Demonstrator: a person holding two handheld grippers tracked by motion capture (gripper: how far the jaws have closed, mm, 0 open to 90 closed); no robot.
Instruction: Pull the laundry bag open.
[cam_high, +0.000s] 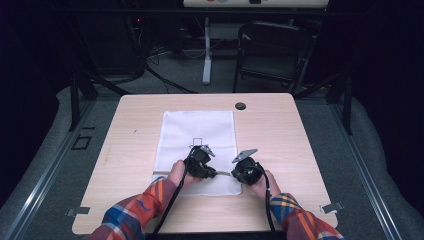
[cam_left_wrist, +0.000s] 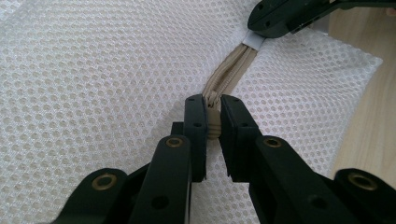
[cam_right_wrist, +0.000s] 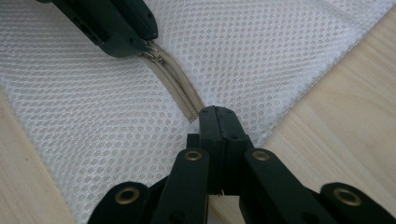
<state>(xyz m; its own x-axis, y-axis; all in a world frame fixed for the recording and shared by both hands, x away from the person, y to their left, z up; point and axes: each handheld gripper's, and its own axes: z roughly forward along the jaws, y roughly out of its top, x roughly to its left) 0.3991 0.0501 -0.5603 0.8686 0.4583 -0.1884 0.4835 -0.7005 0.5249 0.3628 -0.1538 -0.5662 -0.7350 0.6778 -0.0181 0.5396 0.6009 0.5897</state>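
The left hand-held gripper (cam_left_wrist: 213, 122) is clenched on the beige zipper (cam_left_wrist: 232, 70) of a white mesh bag (cam_high: 199, 135), its jaws pinching the zipper tape where the slider seems to sit. The right hand-held gripper (cam_right_wrist: 218, 122) is clamped tight on the zipper's right end, at the bag's near right corner. Both meet along the bag's near edge, left one to the left, right one just beside it, with a short run of zipper between them.

The bag lies flat on the tabletop (cam_high: 280, 130), near the middle, its zipper running left to right close to the person.

The step in hand looks like working the zipper along its track. To do it well, I judge the right grip should anchor the end and keep the tape taut, while the left draws straight along the zipper line, low and level, so the mesh does not bunch or catch in the teeth.

Counted: two hand-held grippers, one bag, one zipper. Farther off, one small dark round grommet (cam_high: 240, 106) sits in the tabletop's far edge, and one dark chair (cam_high: 272, 50) stands beyond on the floor.
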